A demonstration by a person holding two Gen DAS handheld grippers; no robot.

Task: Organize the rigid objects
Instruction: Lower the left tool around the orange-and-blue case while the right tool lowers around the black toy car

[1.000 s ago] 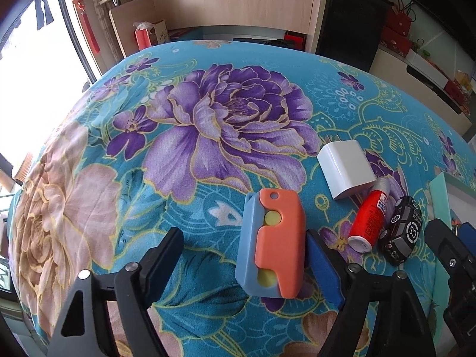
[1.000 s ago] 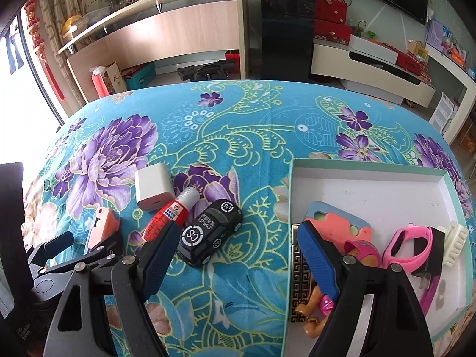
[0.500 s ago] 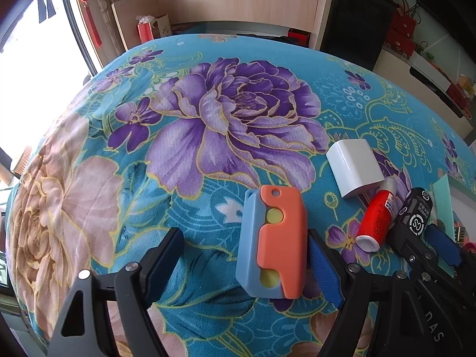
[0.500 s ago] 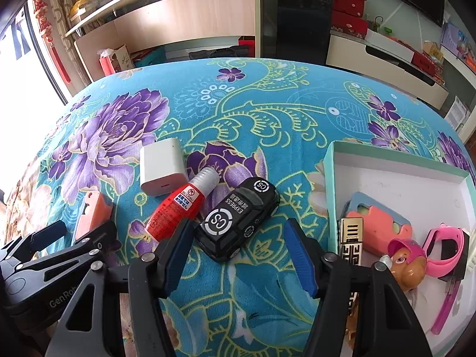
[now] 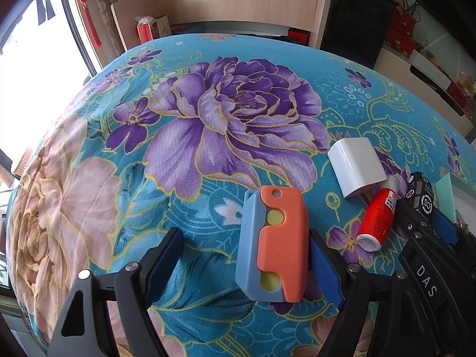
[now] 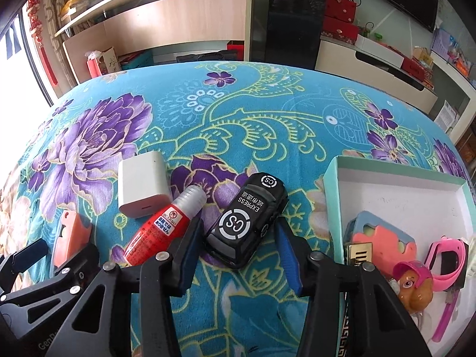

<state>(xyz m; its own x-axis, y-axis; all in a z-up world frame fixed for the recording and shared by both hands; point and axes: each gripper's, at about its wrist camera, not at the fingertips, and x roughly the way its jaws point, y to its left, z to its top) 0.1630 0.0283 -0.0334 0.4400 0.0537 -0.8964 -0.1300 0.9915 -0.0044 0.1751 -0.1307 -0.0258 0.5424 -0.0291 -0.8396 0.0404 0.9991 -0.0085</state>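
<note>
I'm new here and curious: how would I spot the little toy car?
Find the white tray on the flowered blanket. Just left of it, between the right gripper's closing blue pads, lies the toy car. Unlike the red tube beside it, it is black with white "CS" circles.

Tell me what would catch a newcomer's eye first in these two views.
First comes the bedspread, turquoise with huge purple flowers, filling both views. On it, the black toy car marked CS lies between the closing jaws of the right gripper, a red glue bottle beside it. The orange and blue block lies between the left gripper's wide-open fingers.
</note>
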